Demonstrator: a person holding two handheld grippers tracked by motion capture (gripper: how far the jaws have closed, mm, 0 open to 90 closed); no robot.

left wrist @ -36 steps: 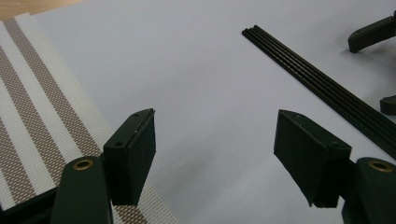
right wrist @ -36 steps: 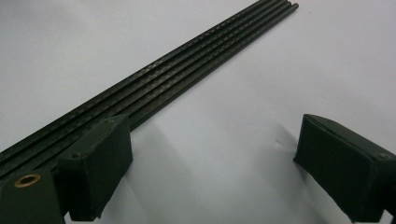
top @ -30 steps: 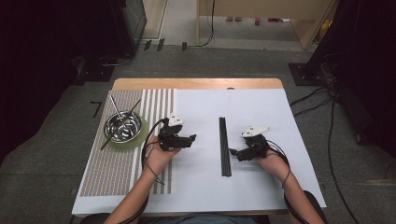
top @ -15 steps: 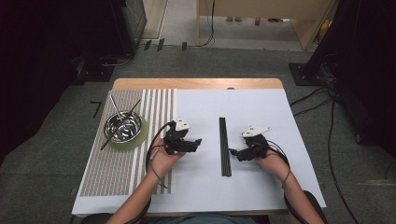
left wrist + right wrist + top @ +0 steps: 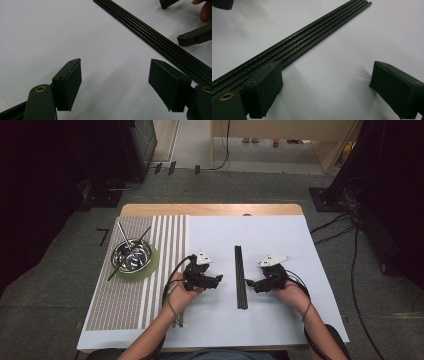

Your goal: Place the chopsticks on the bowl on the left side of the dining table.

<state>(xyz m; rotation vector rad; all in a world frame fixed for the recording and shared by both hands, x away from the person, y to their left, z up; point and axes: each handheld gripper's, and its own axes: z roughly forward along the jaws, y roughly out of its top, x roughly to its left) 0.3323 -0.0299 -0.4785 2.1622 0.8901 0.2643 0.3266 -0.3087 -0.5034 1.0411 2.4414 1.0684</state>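
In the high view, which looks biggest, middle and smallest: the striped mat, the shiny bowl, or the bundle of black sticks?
Largest to smallest, as they look in the high view:
1. striped mat
2. bundle of black sticks, long but very thin
3. metal bowl

The sticks and the bowl are close: the sticks are longer, the bowl wider.

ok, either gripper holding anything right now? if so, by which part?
Nothing is held. The left gripper and right gripper both have open jaws with only white table cover between them; the black rods lie untouched between the two.
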